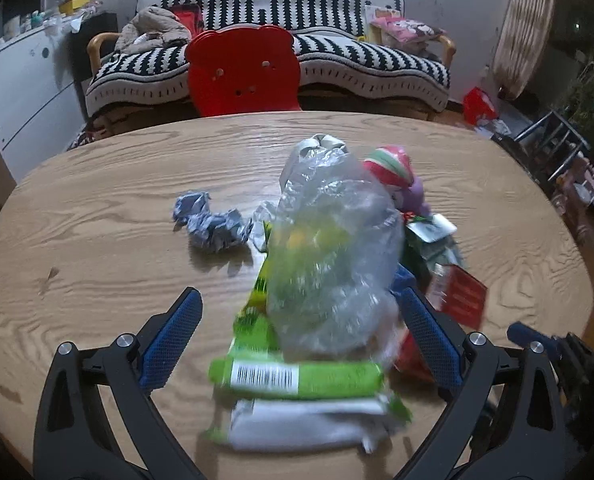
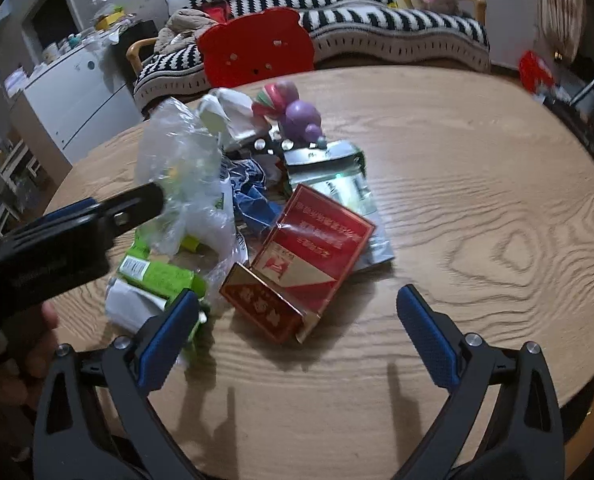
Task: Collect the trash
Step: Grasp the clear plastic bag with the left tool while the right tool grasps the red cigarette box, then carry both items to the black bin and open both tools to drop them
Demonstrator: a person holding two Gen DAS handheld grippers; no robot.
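A pile of trash lies on the round wooden table point(image 1: 97, 208). In the left wrist view a clear plastic bag point(image 1: 333, 248) stands over a green and white wrapper point(image 1: 297, 376), between the fingers of my open left gripper point(image 1: 301, 300). A crumpled blue-grey paper point(image 1: 211, 224) lies apart to the left. In the right wrist view my open right gripper point(image 2: 297, 300) hovers just before a red cigarette box point(image 2: 297, 264). The clear bag point(image 2: 177, 176), green wrapper point(image 2: 157, 272) and silver packet point(image 2: 337, 176) lie around it. The left gripper point(image 2: 129, 208) reaches in from the left beside the bag.
A purple toy with a red-green striped ball point(image 2: 293, 112) stands at the pile's far side. A red bear-shaped chair point(image 1: 243, 72) stands behind the table, with a striped sofa point(image 1: 337, 52) beyond. A white cabinet point(image 1: 21, 80) is at the left.
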